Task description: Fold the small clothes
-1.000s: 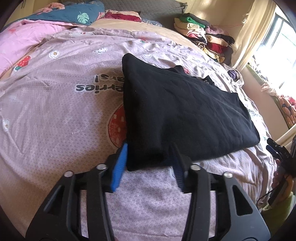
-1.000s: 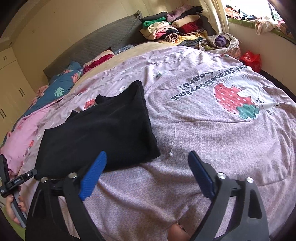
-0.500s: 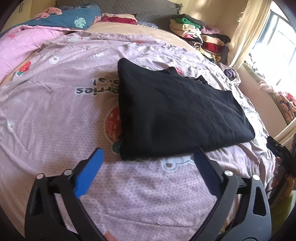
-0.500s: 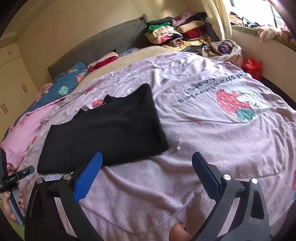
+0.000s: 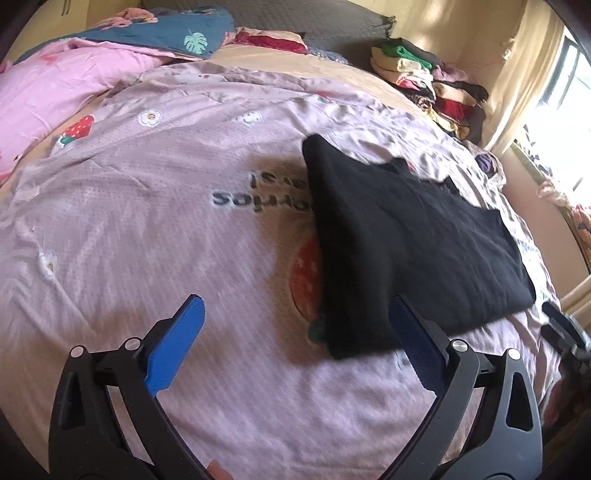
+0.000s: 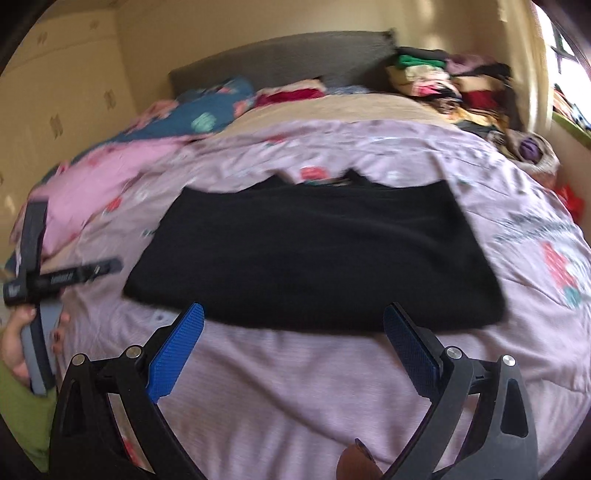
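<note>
A black folded garment (image 5: 406, 236) lies flat on the mauve strawberry-print bedspread (image 5: 147, 221). It also shows in the right wrist view (image 6: 314, 251), wide and rectangular. My left gripper (image 5: 295, 328) is open and empty, just short of the garment's near left corner; its right pad (image 5: 417, 347) overlaps that corner in view. My right gripper (image 6: 291, 332) is open and empty, just short of the garment's near edge. The left gripper's body (image 6: 33, 280) shows at the left edge of the right wrist view.
A stack of folded clothes (image 5: 428, 85) sits at the bed's far right corner. Pink (image 5: 55, 88) and blue floral (image 5: 166, 33) bedding lie at the far left. A grey headboard (image 6: 280, 62) stands behind. A window and curtain (image 5: 532, 77) are at right.
My left gripper let go of the garment's corner, opened wide and drew back to the left. My right gripper stayed open and swung left to face the garment's long edge.
</note>
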The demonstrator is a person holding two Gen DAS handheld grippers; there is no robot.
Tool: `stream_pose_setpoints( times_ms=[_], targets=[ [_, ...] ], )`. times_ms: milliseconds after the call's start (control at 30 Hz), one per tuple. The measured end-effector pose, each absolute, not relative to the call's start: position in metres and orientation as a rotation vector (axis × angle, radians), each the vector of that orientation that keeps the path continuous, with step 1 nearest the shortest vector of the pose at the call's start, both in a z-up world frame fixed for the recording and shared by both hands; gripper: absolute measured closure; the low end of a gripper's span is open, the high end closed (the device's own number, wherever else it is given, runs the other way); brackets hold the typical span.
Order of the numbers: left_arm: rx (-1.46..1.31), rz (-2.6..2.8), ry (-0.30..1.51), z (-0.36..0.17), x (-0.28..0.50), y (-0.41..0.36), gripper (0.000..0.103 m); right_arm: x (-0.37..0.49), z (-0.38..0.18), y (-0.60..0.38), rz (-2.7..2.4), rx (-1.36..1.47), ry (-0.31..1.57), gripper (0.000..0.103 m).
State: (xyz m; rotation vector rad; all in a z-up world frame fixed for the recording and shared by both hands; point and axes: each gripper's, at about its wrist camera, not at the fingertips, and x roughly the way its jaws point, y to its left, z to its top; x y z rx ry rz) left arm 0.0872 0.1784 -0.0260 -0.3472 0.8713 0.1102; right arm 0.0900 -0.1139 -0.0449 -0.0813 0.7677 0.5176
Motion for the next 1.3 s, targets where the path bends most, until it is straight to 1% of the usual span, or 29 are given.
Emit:
stream_pose_setpoints(
  times_ms=[167,433,633,833,900,933,967,1033,1067,1100,1133,1200,1300],
  targets=[
    [-0.364,0.116,0.861,-0.022,0.109,0.195,0.010,0.087,-0.057,-0.057,0.558,-0.215,0.775,0.006],
    [-0.363,0.090,0.881,-0.026,0.149,0.199,0.010,0.079,-0.088,0.021,0.594,-0.465,0.755,0.006],
    [-0.379,0.064,0.908,-0.034,0.173,0.197,0.010,0.080,-0.110,0.053,0.541,-0.600,0.709,0.006],
    [-0.382,0.057,0.951,-0.048,0.195,0.194,0.010,0.093,-0.117,0.069,0.512,-0.657,0.665,0.006],
    [-0.382,0.061,0.966,-0.053,0.201,0.194,0.010,0.099,-0.117,0.073,0.511,-0.667,0.648,0.008],
    [-0.383,0.068,0.972,-0.056,0.204,0.195,0.010,0.102,-0.117,0.073,0.501,-0.674,0.626,0.026],
    [-0.389,0.073,0.977,-0.058,0.206,0.196,0.010,0.104,-0.118,0.072,0.484,-0.684,0.614,0.039],
    [-0.400,0.077,0.973,-0.058,0.208,0.197,0.010,0.106,-0.113,0.067,0.496,-0.659,0.595,0.055],
    [-0.407,0.080,0.973,-0.058,0.208,0.198,0.010,0.105,-0.110,0.063,0.503,-0.642,0.587,0.060],
    [-0.413,0.081,0.972,-0.057,0.209,0.198,0.010,0.105,-0.106,0.058,0.506,-0.621,0.575,0.068],
    [-0.417,0.080,0.972,-0.056,0.209,0.198,0.010,0.105,-0.103,0.054,0.510,-0.606,0.568,0.072],
    [-0.434,0.067,0.970,-0.054,0.211,0.195,0.010,0.105,-0.097,0.045,0.514,-0.567,0.555,0.077],
    [-0.471,0.038,0.959,-0.047,0.212,0.186,0.010,0.106,-0.088,0.031,0.524,-0.502,0.552,0.080]
  ],
)
